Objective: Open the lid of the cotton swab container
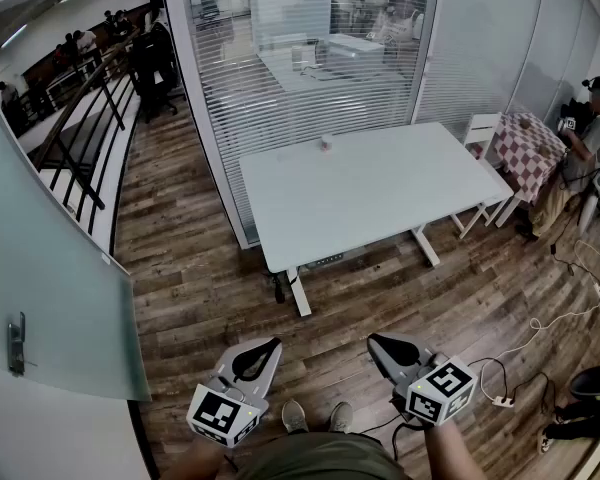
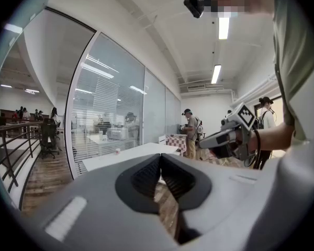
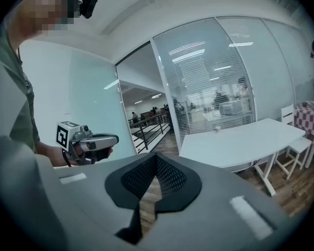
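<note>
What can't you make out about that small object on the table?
- Small object on the white table, head view: too small to confirm a swab container or see its lid.
- Same object, both gripper views: a distant speck, no detail.
- Person at right, head view: partly cut off by the edge.

White table (image 1: 380, 193) on wood floor (image 1: 190, 298); glass partition (image 1: 310, 58) with blinds behind.

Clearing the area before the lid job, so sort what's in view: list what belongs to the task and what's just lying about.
Belongs to the job:
- small container, likely the cotton swab one, on the far edge of the white table
- left gripper and right gripper, both shut and empty

Just lying about:
- white chair
- checkered-cloth table
- power strip on the floor
- black office chair
</note>
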`<state>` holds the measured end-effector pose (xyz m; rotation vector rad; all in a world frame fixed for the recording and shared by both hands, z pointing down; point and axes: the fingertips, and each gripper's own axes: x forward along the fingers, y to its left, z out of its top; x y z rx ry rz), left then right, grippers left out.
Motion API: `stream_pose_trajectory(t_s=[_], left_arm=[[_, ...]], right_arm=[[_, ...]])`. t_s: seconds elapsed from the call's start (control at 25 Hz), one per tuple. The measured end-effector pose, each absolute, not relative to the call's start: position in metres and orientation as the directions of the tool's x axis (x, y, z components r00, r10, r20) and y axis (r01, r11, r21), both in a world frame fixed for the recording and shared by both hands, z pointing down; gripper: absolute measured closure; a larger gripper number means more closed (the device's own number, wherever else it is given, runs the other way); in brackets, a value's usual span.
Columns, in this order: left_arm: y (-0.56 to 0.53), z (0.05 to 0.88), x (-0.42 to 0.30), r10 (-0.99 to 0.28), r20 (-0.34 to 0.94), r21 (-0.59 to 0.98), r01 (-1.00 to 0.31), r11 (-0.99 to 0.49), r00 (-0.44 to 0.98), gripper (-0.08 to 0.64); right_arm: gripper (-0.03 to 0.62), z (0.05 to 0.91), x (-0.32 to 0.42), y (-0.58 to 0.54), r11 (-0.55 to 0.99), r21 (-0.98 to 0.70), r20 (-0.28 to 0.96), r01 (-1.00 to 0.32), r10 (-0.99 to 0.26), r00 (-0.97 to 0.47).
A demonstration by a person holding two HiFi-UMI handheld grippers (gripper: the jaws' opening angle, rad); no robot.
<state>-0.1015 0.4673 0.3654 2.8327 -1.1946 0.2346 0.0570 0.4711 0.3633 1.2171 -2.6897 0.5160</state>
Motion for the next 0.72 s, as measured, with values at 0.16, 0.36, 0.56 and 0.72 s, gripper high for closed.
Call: stream_pose_trajectory(t_s=[0.16, 0.36, 0.56, 0.72], left_arm=[[0.468, 0.367, -0.105, -0.706, 0.161, 0.006, -0.716, -0.698, 0.690, 0.552], [0.469, 0.366, -0.104, -0.704, 0.164, -0.005, -0.713, -0.701, 0.691, 0.552], [0.468, 0.368, -0.104, -0.704, 0.167, 0.009, -0.715, -0.699, 0.690, 0.552], [0.468, 0.363, -0.101, -0.708, 0.162, -0.003, -0.717, -0.697, 0.687, 0.551]], right_arm=[[0.583, 0.368, 0.052, 0.472, 0.617, -0.248, 0.268, -0.747, -0.697, -0.665], [0.583, 0.368, 0.052, 0.473, 0.615, -0.249, 0.270, -0.748, -0.698, -0.663], [0.583, 0.365, 0.053, 0.471, 0.614, -0.250, 0.263, -0.749, -0.701, -0.663], [0.583, 0.359, 0.059, 0.468, 0.596, -0.255, 0.242, -0.761, -0.723, -0.647]])
